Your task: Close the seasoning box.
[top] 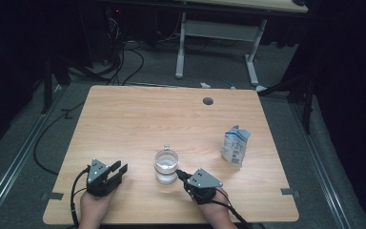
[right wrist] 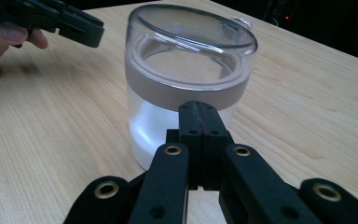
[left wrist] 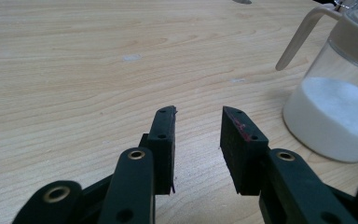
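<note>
A clear jar (top: 166,166) with a pale band, a clear lid and a thin handle stands near the table's front middle, about a third full of white contents. My right gripper (top: 180,174) is just right of it, jaws shut with nothing between them. In the right gripper view the closed tips (right wrist: 198,108) sit right against the jar (right wrist: 186,93); I cannot tell if they touch. My left gripper (top: 119,169) rests left of the jar, open and empty. The left gripper view has its parted jaws (left wrist: 198,114) over bare wood, with the jar (left wrist: 340,107) at the right.
A blue and white carton (top: 234,145) with an opened top stands to the right of the jar. The wooden table (top: 138,119) has a round cable hole (top: 208,101) near its far edge. Beyond it are a desk frame and floor cables.
</note>
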Tool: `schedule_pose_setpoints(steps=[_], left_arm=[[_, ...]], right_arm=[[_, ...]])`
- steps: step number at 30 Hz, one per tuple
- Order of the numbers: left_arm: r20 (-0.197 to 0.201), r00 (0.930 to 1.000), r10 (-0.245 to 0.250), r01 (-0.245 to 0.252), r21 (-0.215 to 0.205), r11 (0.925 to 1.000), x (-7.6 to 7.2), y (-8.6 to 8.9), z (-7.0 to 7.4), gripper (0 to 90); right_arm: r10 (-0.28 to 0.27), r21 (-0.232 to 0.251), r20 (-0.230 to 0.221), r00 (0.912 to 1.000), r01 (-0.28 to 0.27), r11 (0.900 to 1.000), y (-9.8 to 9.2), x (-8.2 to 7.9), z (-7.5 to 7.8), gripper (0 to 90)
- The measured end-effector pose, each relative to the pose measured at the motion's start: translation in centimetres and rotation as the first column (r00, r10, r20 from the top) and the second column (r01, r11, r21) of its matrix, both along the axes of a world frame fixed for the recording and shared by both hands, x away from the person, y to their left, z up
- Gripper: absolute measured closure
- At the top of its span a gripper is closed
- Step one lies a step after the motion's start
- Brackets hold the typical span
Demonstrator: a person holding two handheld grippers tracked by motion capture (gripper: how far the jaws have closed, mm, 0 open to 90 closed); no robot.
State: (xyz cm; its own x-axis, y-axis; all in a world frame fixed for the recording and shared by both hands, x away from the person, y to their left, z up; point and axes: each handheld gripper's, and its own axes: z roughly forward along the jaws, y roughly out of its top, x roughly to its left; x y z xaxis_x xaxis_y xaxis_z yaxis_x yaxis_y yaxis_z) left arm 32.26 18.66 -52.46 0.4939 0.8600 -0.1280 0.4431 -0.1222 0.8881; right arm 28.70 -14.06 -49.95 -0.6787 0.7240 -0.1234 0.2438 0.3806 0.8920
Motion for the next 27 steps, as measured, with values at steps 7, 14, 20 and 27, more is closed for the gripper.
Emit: schedule_pose_setpoints(steps=[7, 14, 20, 27], left_arm=[[-0.001, 1.0, 0.001, -0.001, -0.001, 1.0, 0.0, 0.1, 0.0, 66.2], [0.001, 1.0, 0.0, 0.0, 0.002, 1.0, 0.0, 0.0, 0.0, 66.2], [0.0, 1.0, 0.0, 0.0, 0.001, 1.0, 0.0, 0.1, 0.0, 66.2], [0.001, 1.0, -0.003, 0.003, -0.001, 1.0, 0.0, 0.1, 0.0, 66.0]], right_arm=[[0.022, 0.004, 0.011, 0.9997, -0.022, 1.0, 0.6, -0.2, 0.2, 89.9], [0.025, 0.007, 0.009, 0.9996, -0.025, 1.0, 0.6, -0.2, 0.1, 89.8], [-0.007, 0.011, -0.003, 1.0, 0.007, 1.0, -0.2, 0.1, 0.1, 83.2], [-0.091, 0.015, -0.022, 0.9956, 0.091, 0.996, -3.2, 0.8, -0.4, 73.1]])
